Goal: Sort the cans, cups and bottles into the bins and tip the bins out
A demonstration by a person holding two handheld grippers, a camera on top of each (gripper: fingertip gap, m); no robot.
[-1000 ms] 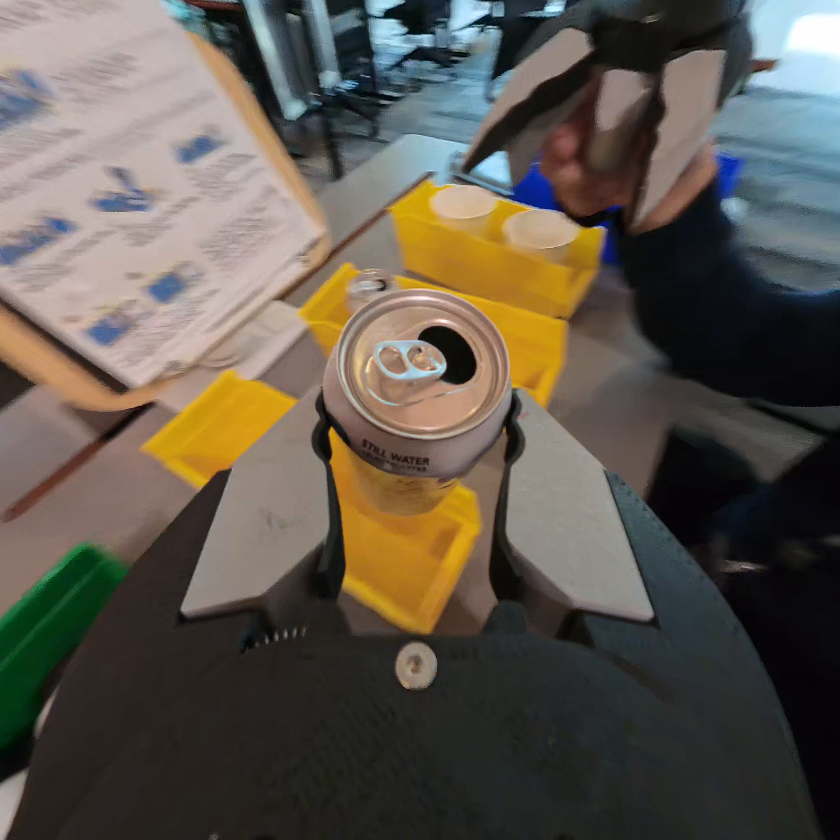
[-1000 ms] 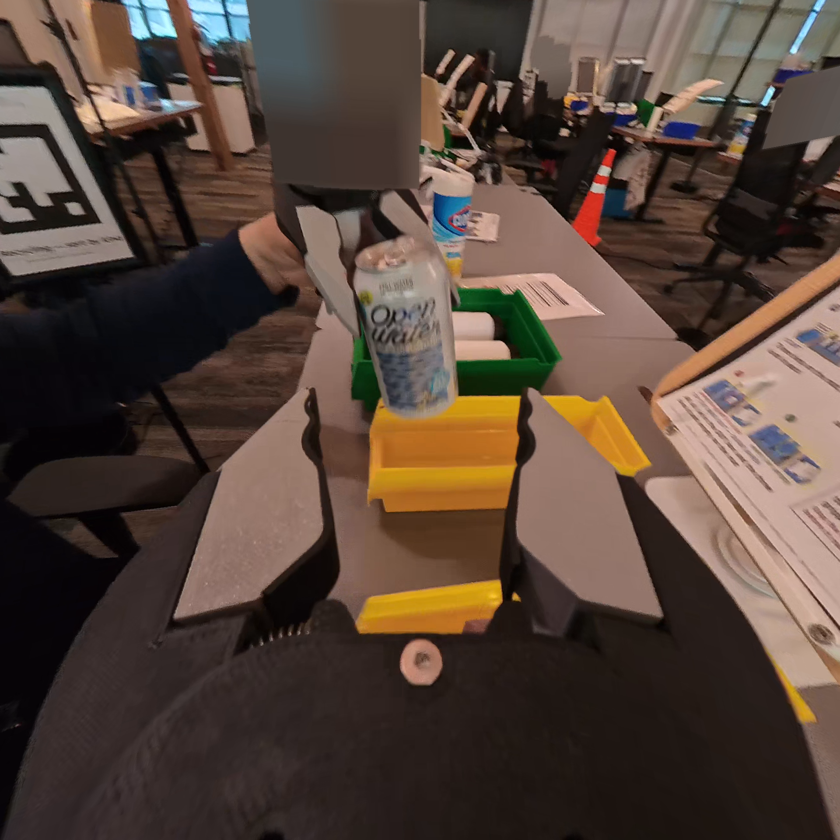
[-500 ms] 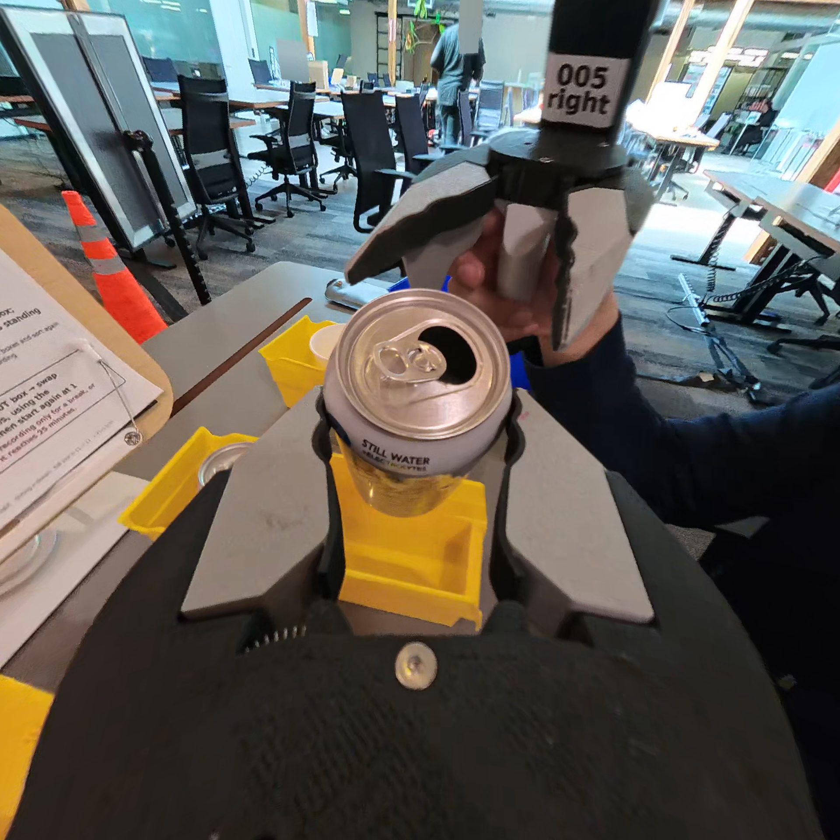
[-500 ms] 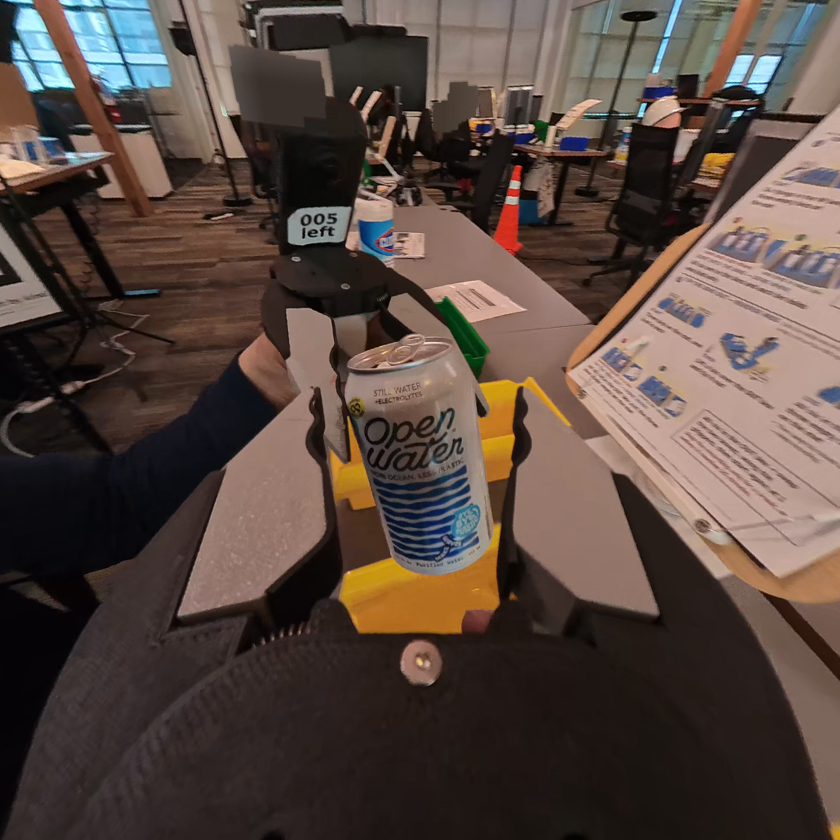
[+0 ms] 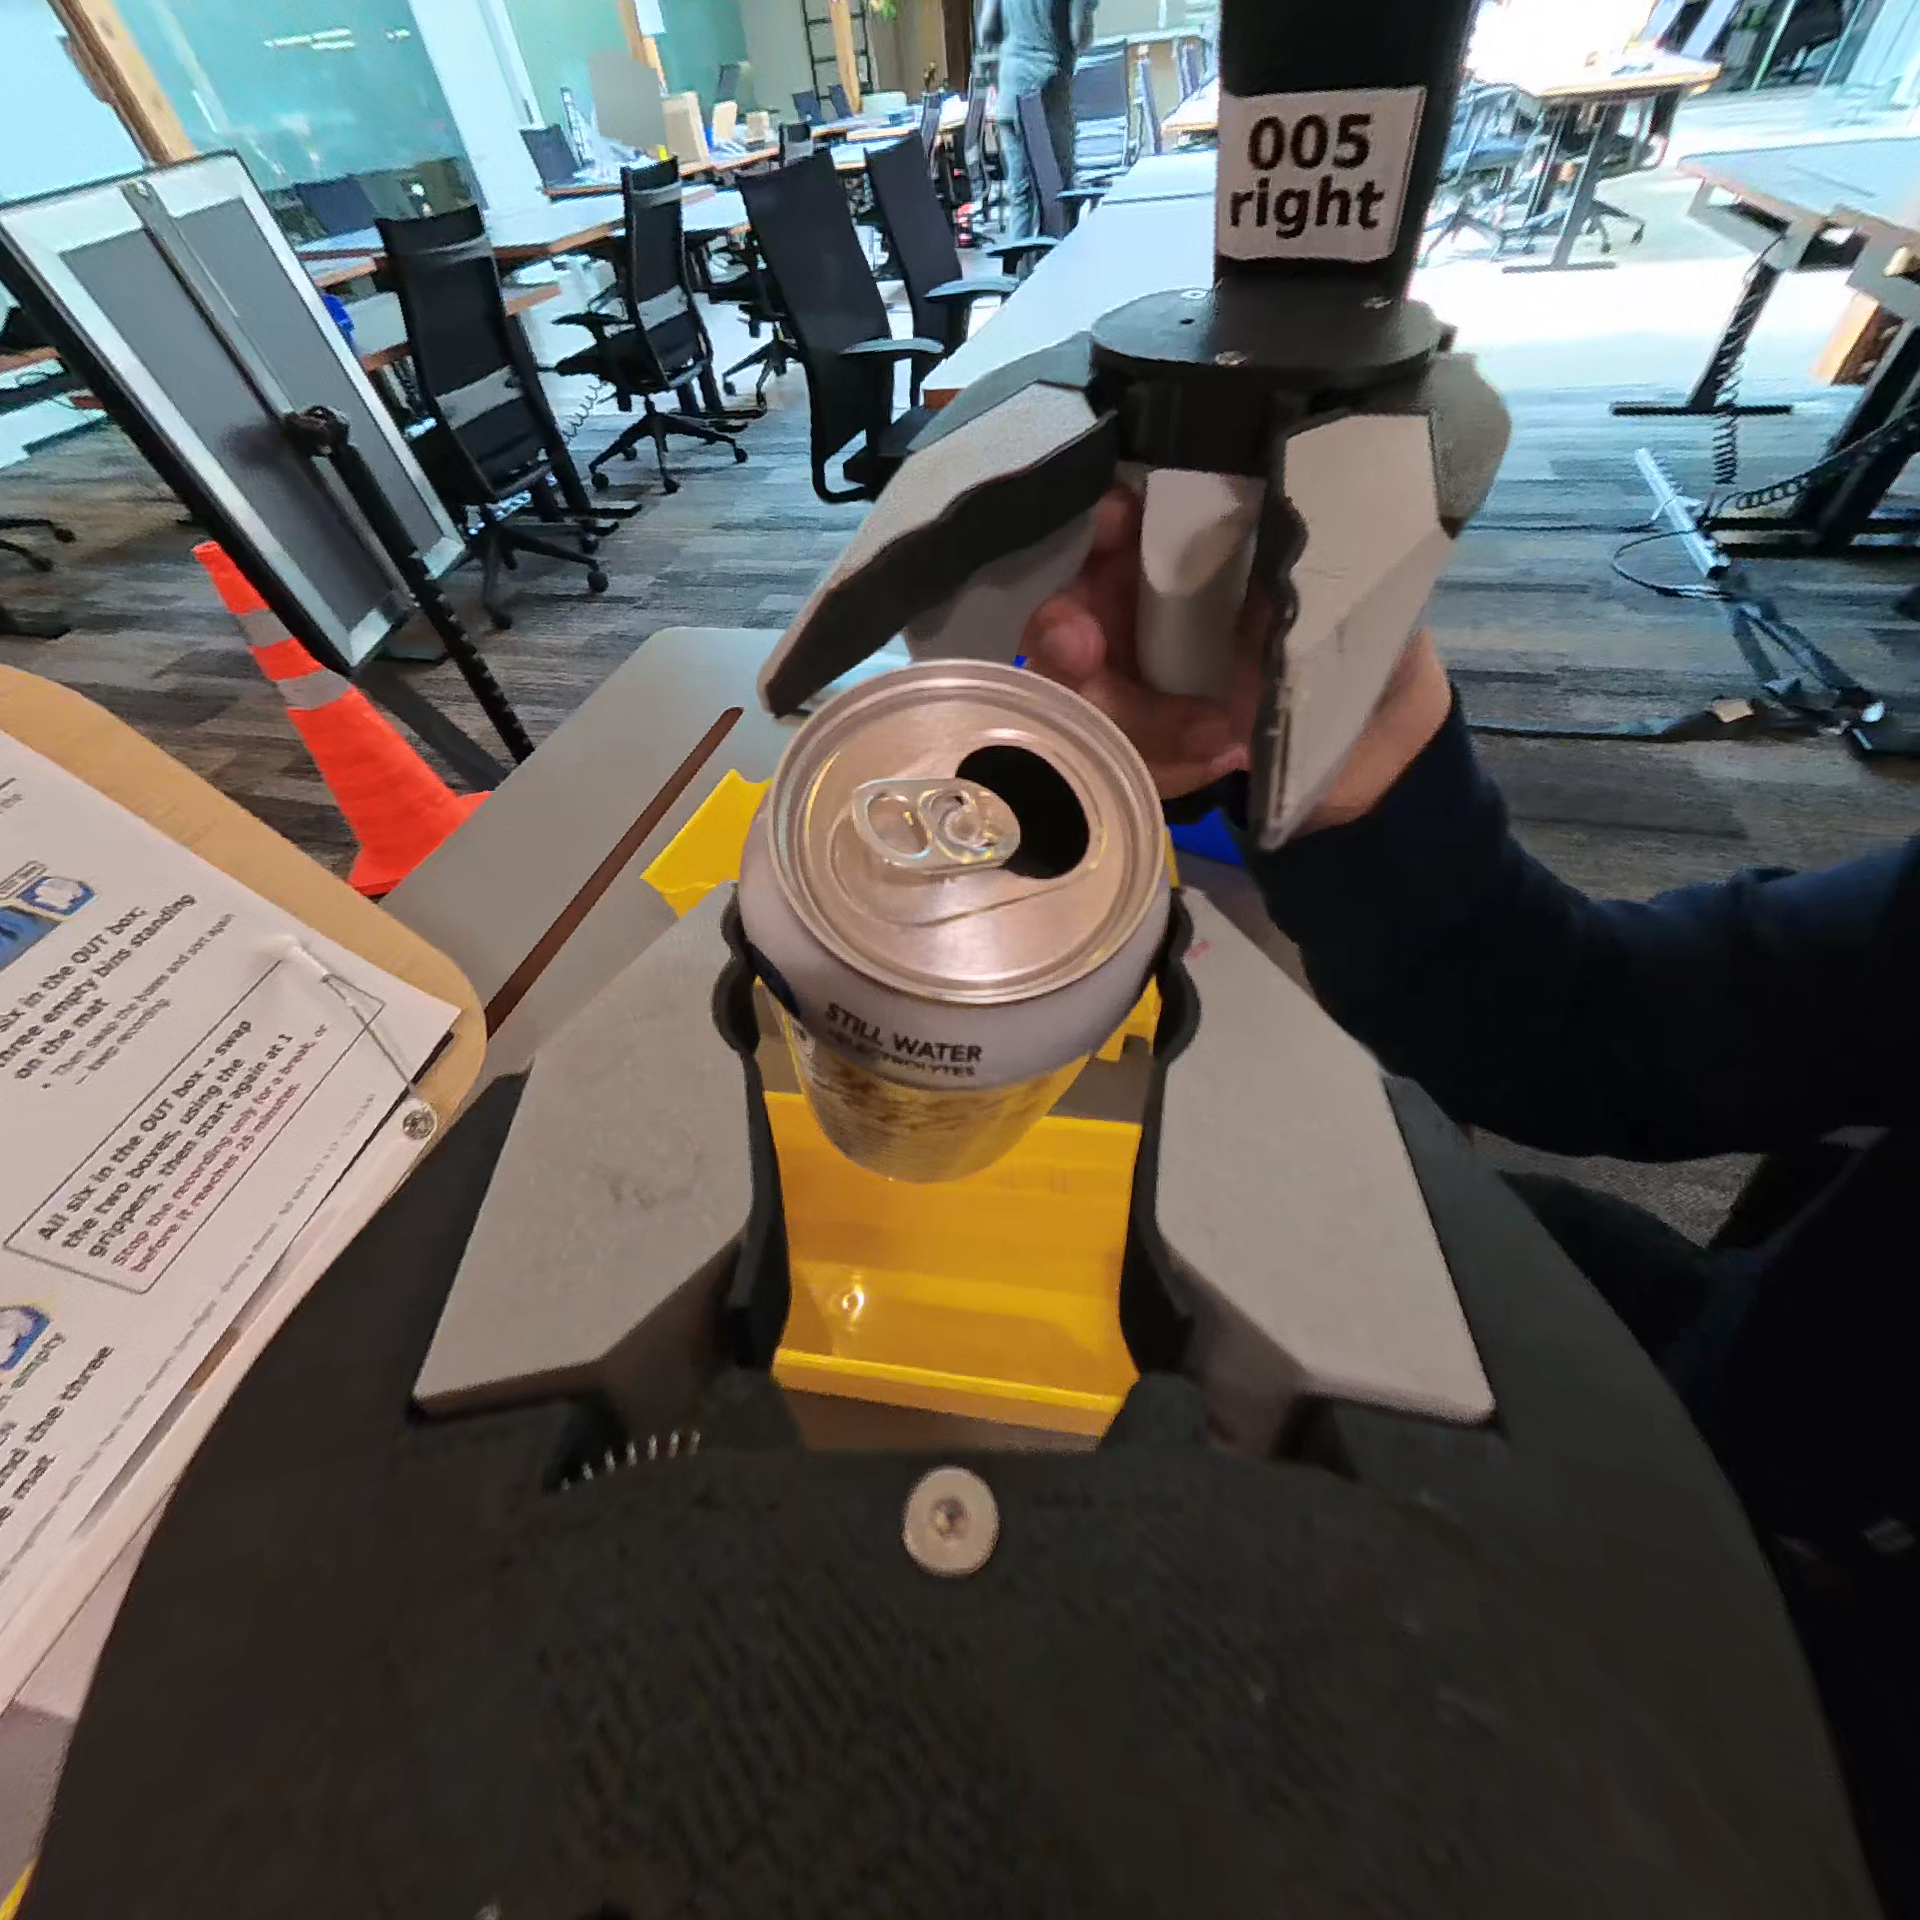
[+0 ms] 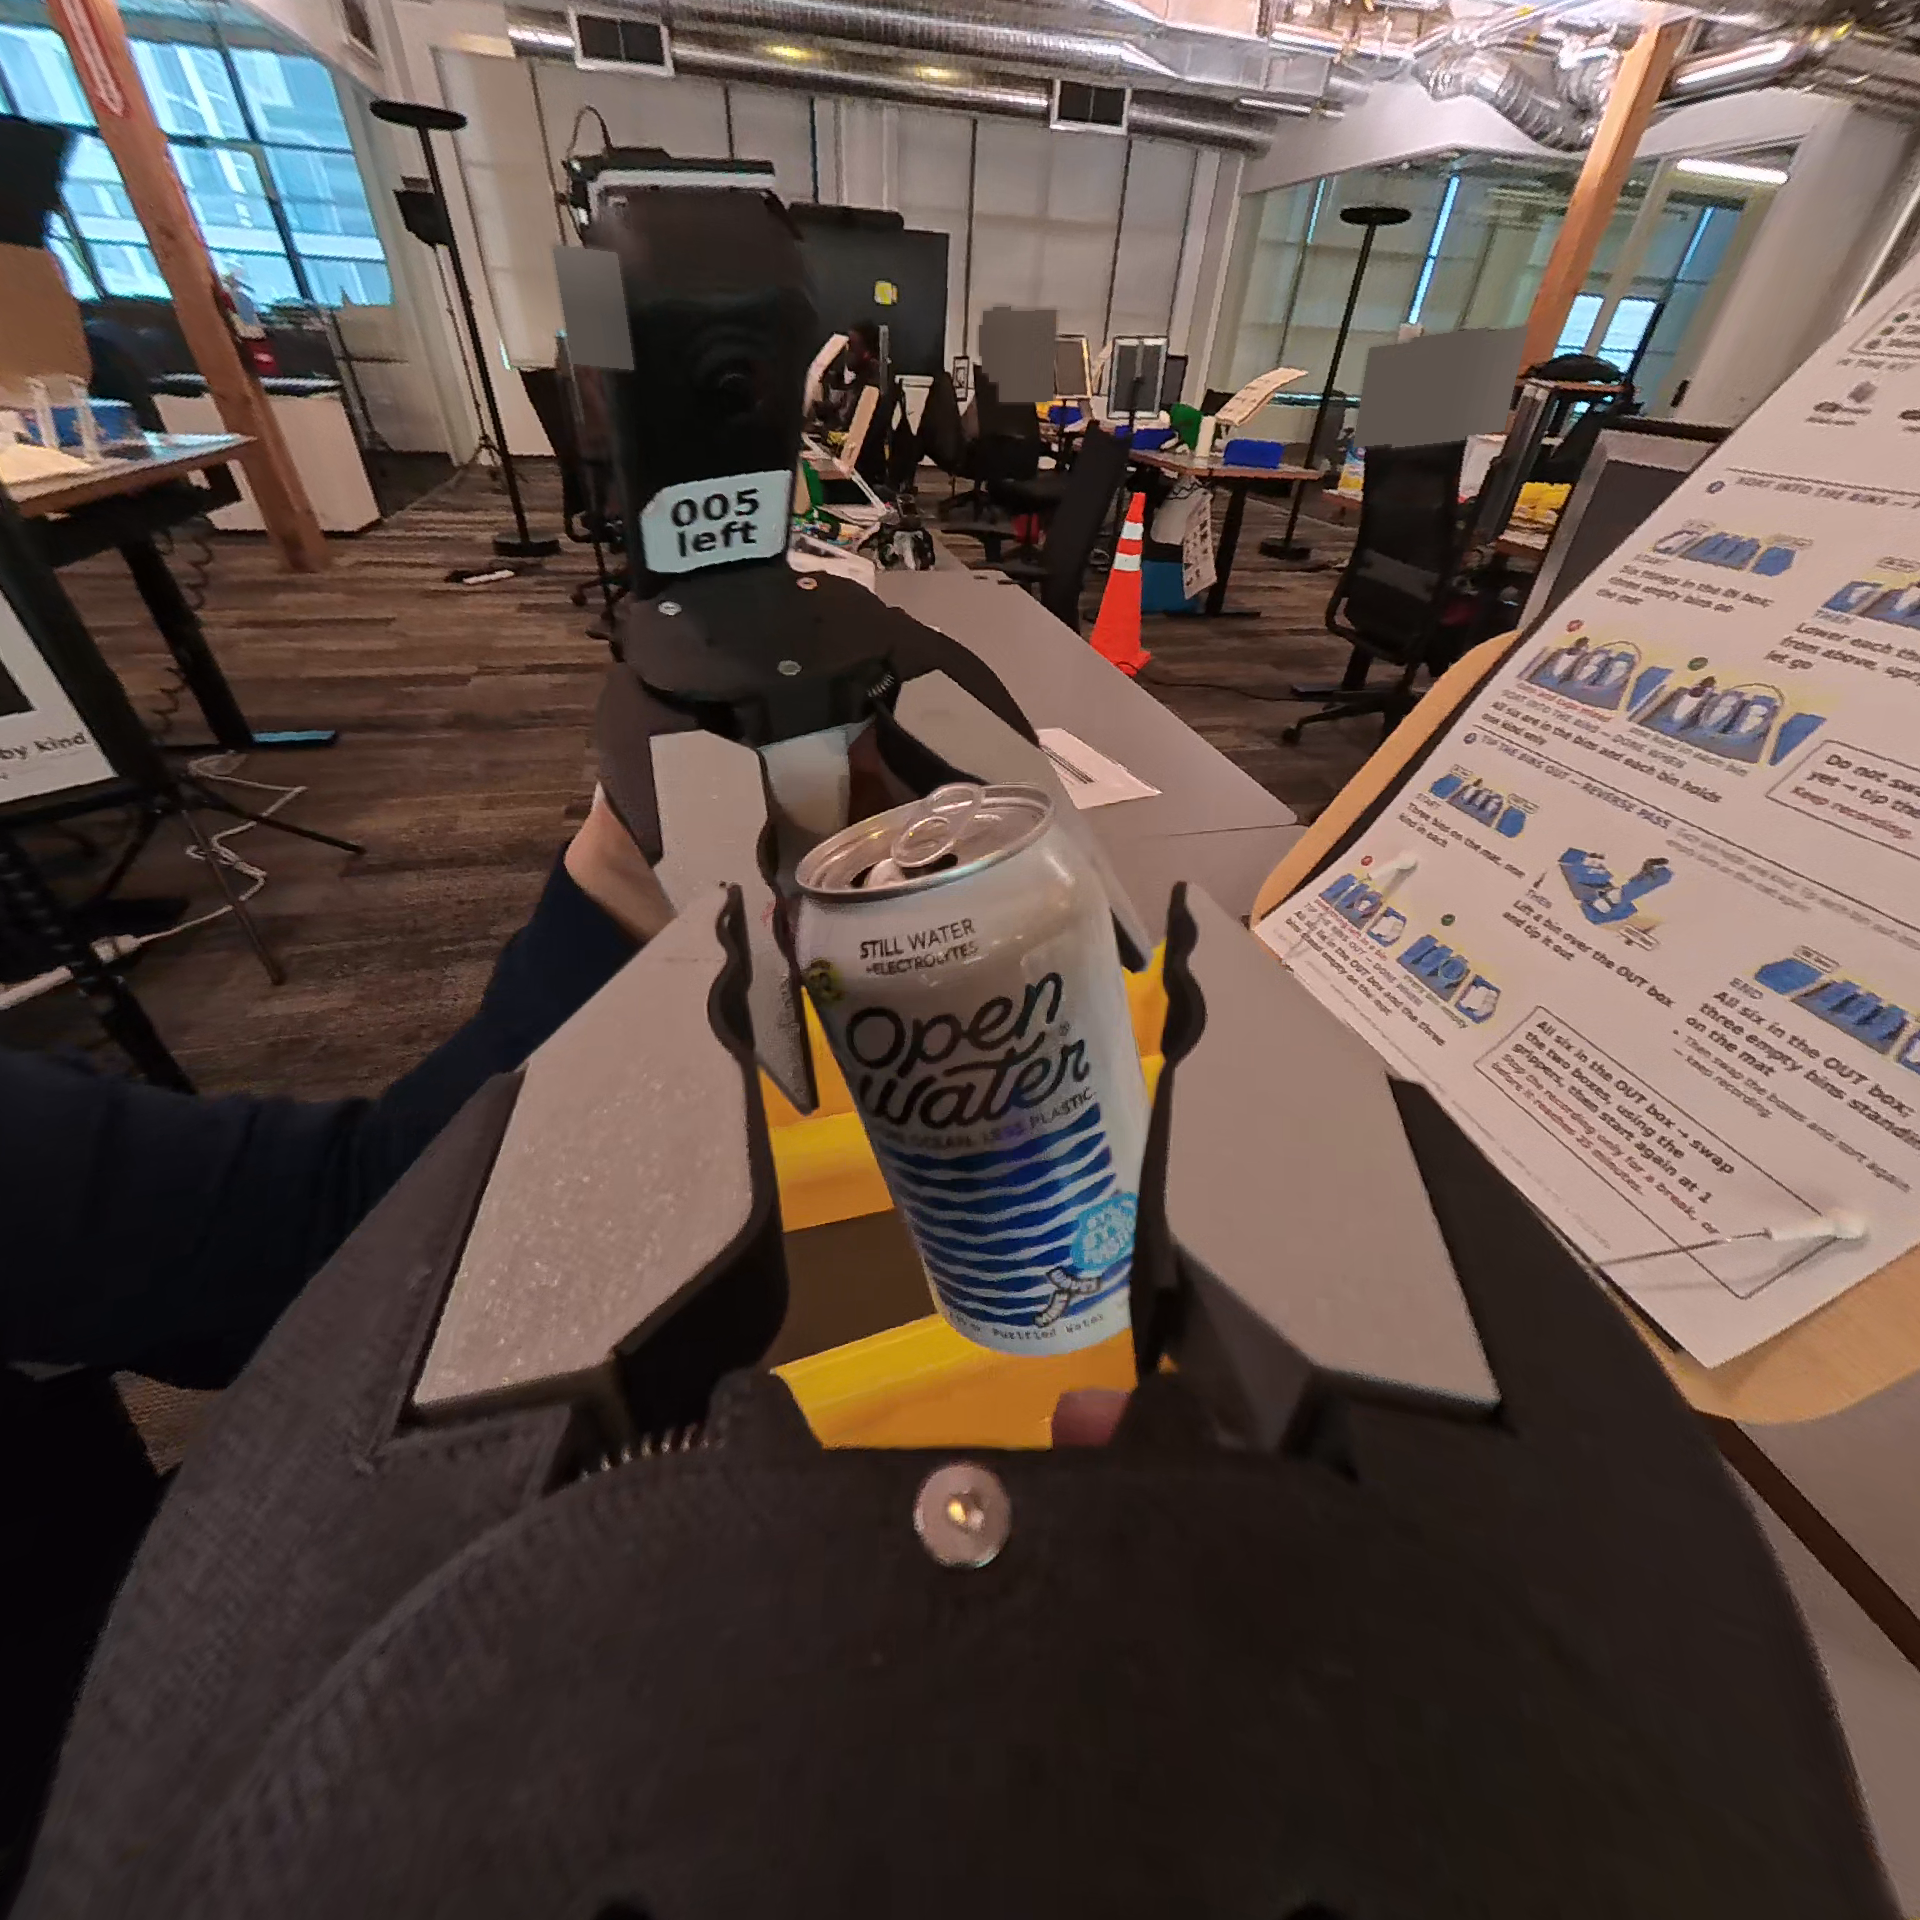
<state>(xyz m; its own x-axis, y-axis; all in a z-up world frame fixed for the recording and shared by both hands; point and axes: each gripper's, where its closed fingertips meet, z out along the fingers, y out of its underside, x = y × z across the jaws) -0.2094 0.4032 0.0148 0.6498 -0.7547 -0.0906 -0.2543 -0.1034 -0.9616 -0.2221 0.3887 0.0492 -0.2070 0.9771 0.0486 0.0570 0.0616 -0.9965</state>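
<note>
We see the long grey tabletop (image 5: 582, 831) running toward twelve o'clock. A tan board with a printed instruction sheet (image 6: 1621, 935) leans at three o'clock in the right wrist view. Below the can sits an open yellow plastic bin (image 5: 951, 1278). Our left hand-held gripper (image 5: 951, 961) is clenched on the opened white-and-blue aluminium drink can (image 5: 961, 914), holding it tilted in the air above that bin. Our right hand-held gripper (image 6: 951, 977) stands released, its fingers either side of the can (image 6: 977, 1091); whether they touch it we cannot tell.
</note>
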